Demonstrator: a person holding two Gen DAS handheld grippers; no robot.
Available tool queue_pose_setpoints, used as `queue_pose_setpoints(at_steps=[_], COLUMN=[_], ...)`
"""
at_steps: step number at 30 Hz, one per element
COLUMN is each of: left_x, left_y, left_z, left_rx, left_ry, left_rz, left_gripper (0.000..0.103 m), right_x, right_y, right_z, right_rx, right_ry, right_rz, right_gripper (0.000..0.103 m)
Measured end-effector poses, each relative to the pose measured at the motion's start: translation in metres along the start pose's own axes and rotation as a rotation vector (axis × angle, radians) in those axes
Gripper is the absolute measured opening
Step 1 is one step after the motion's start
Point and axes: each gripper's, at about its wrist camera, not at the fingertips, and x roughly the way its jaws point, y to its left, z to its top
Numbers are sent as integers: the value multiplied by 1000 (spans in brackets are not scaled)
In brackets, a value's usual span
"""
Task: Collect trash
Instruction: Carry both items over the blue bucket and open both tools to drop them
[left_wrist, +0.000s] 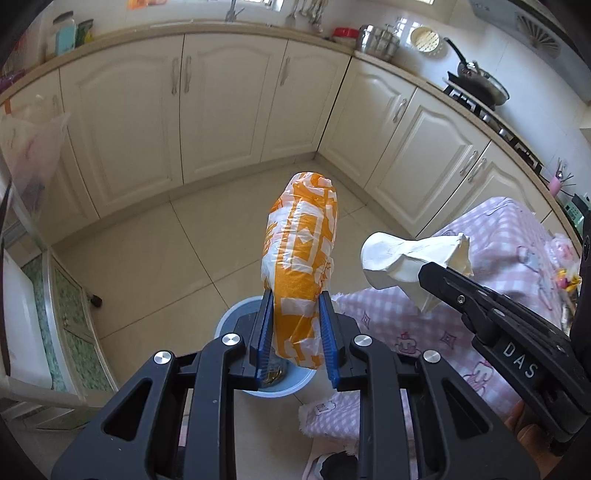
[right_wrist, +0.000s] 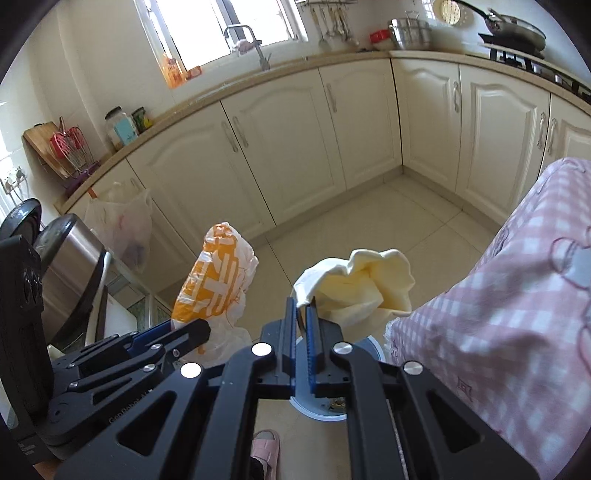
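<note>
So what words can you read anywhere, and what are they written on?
"DAS": white letters on the right gripper.
Embossed lettering on the left gripper: too faint to read.
Orange and white bag: white markings, crumpled, unreadable.
Jars on the counter: labels too small.

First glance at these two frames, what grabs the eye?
The orange-and-white plastic bag clamped in the left tool, dead centre, right above a blue bin on the floor. Beside it, the right tool pinches crumpled white paper, next to a pink checked tablecloth.
</note>
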Motion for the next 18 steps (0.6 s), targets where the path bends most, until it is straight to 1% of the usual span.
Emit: queue_pose_setpoints(at_steps=[2, 5, 8, 9, 12, 14, 18], left_x=[7, 22, 31, 33, 40, 41, 41], left_y=[3, 2, -4, -6, -11, -13, -11], left_z=[-3, 3, 6, 6, 8, 8, 6], left_rx=[-1, 1, 10, 13, 23, 24, 35], left_ry=[12, 20, 22, 23, 25, 21, 21], left_rz=[0, -9, -26, -25, -14, -14, 7], left_gripper=[22, 23, 29, 34, 39, 42, 44], right_x=[12, 24, 29, 32, 38, 42, 48], right_y=[-6, -14, -21, -22, -28, -31, -34], right_z=[-1, 0, 0, 0, -1, -3, -3], right_rx=[9, 24, 37, 40, 48, 49, 47], right_ry=[10, 13, 7, 3, 4, 8, 20], right_rz=[-12, -29, -45, -51, -62, -63, -60], right_gripper=[5, 5, 5, 5, 5, 5, 5])
